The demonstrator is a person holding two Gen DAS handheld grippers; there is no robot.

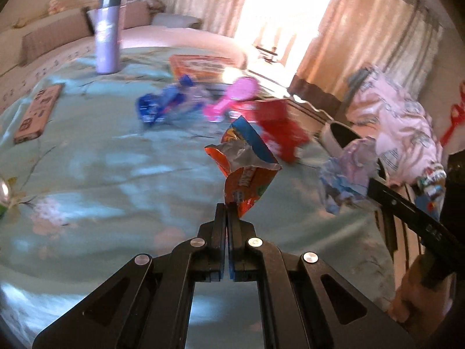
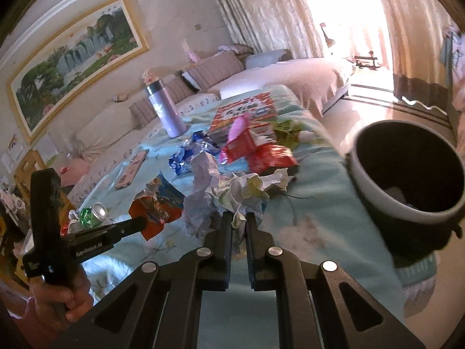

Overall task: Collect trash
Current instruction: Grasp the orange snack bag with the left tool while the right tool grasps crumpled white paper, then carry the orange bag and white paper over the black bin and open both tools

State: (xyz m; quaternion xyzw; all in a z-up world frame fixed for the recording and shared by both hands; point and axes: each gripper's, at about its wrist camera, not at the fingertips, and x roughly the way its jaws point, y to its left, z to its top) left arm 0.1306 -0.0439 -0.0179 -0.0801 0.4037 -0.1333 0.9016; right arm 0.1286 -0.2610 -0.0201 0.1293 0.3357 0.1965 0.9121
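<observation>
Bedroom setting: a bed (image 1: pixel 87 157) with a pale green floral cover serves as the work surface.

Your left gripper (image 1: pixel 226 208) is clamped shut on the lower corner of an orange and blue snack bag (image 1: pixel 247 171), which hangs torn-end up above the cover. Your right gripper (image 2: pixel 239 218) is closed narrow on a crumpled wad of paper (image 2: pixel 221 192), also lifted off the bed.

Handling: judge both items as very light and soft. The bag is thin, slick foil; keep the pinch on a creased edge, because a flat face may slip. The paper crushes freely, so grip it through the bulk of the wad.

Receptacle: a dark bin (image 2: pixel 407 174) with a pale rim stands just beside the bed edge, near your right gripper.

Remaining litter on the cover: a blue wrapper (image 2: pixel 183 160) and a red packet (image 2: pixel 270 157), near a pink brush (image 1: pixel 229 96), a lilac flask (image 1: pixel 107 35) and a red box (image 2: pixel 247 110).

Markings: "GenRobot.AI" reads on the left gripper's body. Print on the bag and box is too blurred to read.
</observation>
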